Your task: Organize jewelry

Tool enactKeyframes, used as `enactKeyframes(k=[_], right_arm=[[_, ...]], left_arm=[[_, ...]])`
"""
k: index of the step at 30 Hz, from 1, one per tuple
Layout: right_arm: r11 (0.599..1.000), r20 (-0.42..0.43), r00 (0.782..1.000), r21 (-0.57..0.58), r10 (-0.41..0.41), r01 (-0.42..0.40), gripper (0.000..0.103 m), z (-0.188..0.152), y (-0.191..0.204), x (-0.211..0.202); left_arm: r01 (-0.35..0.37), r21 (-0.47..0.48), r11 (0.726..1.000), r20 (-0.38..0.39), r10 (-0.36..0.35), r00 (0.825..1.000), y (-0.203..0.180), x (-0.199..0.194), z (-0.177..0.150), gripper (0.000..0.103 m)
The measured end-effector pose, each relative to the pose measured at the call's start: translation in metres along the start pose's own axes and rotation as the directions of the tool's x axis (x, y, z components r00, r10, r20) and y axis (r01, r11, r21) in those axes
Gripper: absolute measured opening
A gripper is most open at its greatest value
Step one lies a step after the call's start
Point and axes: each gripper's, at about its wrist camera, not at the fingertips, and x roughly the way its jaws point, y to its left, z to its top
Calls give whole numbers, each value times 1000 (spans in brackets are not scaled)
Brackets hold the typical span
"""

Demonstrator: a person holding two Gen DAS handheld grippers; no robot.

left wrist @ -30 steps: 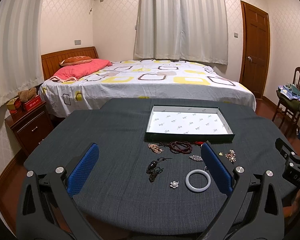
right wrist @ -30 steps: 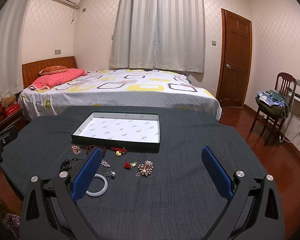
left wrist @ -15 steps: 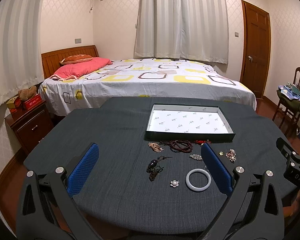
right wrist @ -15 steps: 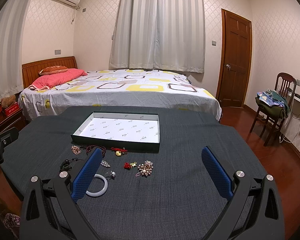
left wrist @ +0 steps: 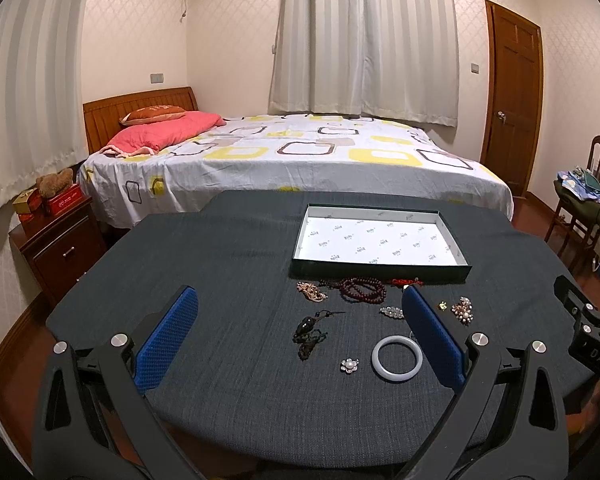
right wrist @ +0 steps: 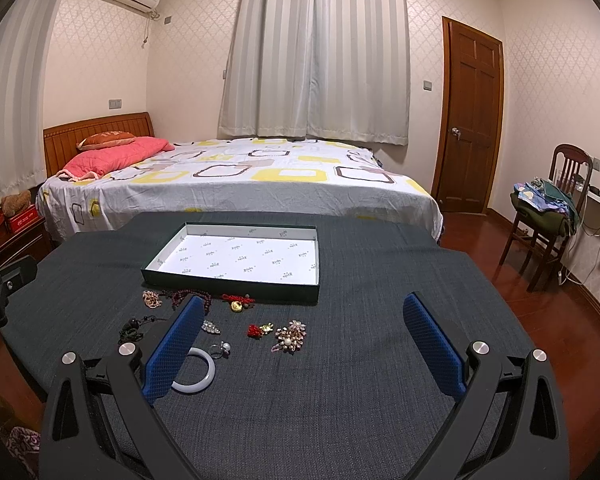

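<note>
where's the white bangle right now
The white bangle lies on the table's near side, beside the small pearl flower, well short of the tray.

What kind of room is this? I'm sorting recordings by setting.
A home bedroom, most likely: a made bed with a pink pillow, a wooden nightstand, and curtains by a wooden door.

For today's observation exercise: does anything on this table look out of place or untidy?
Yes. The shallow dark green tray with white lining holds nothing, while the jewelry lies loose on the dark grey tablecloth in front of it: a white bangle, dark red bead necklace, pearl flower brooch. Nothing looks damaged.
</note>
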Motion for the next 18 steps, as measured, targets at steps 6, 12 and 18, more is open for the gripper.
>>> enactKeyframes(k=[6,12,18], right_arm=[[1000,0,1000,0,0,0,97,0,0,0],[1000,0,1000,1,0,0,97,-1,0,1],[1000,-11,1000,4,0,0,97,-5,-1,3]], left_arm=[[-1,-2,1000,-2,1,1000,1,0,1,99],[1,-2,1000,-3,-1,1000,2,0,2,99],[0,-3,1000,-17,0,1000,2,5,-6,99]])
